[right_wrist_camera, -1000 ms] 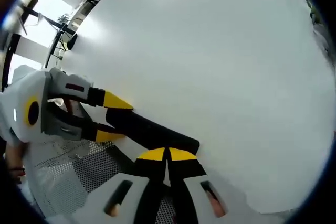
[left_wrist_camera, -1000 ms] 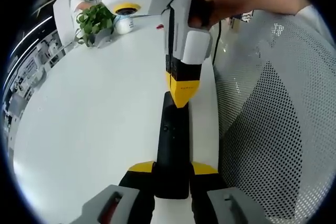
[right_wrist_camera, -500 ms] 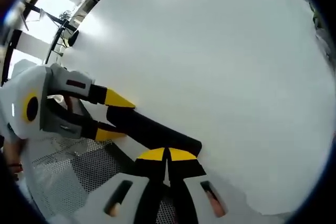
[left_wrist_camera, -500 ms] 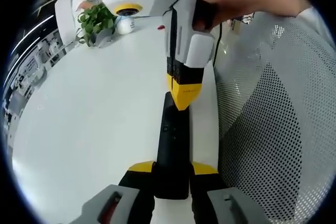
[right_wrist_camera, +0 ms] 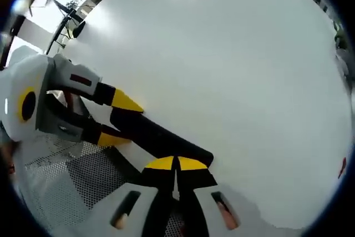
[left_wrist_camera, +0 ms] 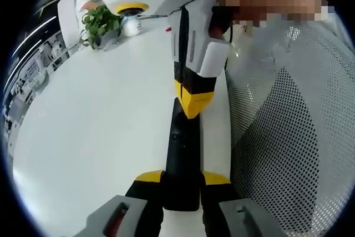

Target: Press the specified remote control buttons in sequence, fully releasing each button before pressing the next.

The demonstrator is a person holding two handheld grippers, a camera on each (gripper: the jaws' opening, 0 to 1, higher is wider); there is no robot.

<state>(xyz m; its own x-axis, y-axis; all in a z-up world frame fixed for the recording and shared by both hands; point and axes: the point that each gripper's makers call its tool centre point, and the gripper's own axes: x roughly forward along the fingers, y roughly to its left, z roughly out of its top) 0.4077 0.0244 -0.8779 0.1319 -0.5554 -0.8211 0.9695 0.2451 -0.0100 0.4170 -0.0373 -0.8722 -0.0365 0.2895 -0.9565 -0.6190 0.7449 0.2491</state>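
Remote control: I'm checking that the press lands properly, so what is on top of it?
The right gripper has its shut yellow tips on the far end of the remote control, which the left gripper clamps. The button beneath is covered.

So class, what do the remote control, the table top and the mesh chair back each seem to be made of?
Remote control: matte black plastic, probably; no glare. Table top: smooth white laminate or similar, softly reflective. Chair back: pale perforated mesh, likely fabric or plastic; see-through holes.

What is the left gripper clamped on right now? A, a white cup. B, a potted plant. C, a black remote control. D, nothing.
C: in the left gripper view the left gripper has its yellow-tipped jaws closed on either side of the black remote control.
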